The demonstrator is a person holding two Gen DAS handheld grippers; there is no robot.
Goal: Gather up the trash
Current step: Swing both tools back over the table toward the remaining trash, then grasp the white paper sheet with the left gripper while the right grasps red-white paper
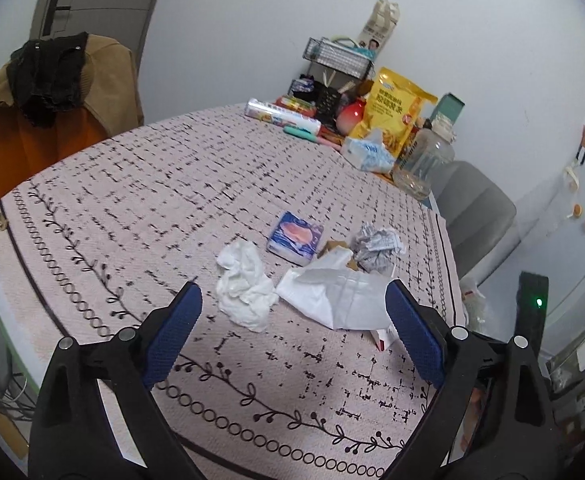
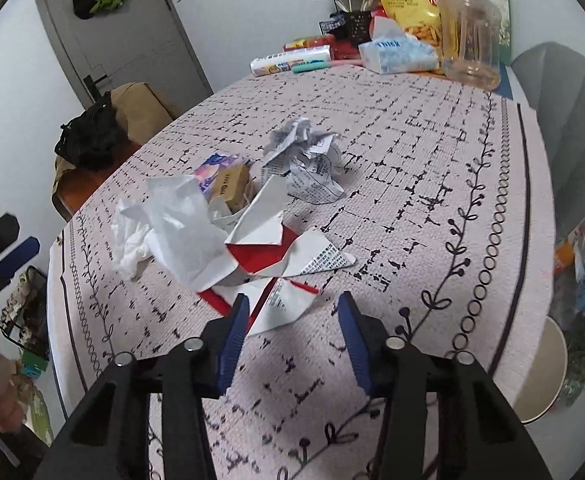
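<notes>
Trash cluster sits centre-frame on the pink patterned tablecloth [image 2: 432, 168]: crumpled white tissue [image 1: 244, 288], flat white paper sheet [image 1: 332, 292], torn red-and-white carton [image 2: 268, 240], balled printed paper [image 2: 308, 164], small blue-pink packet [image 1: 295, 238].

Left gripper [image 1: 292, 320]: jaws wide apart, empty, above the tissue and sheet.

Right gripper [image 2: 292, 320]: jaws apart, empty, nearest the carton's lower flap.

Judgement: lower the right jaws squarely over the flap and pinch a raised fold, not a flat edge. Nothing collected yet.
</notes>
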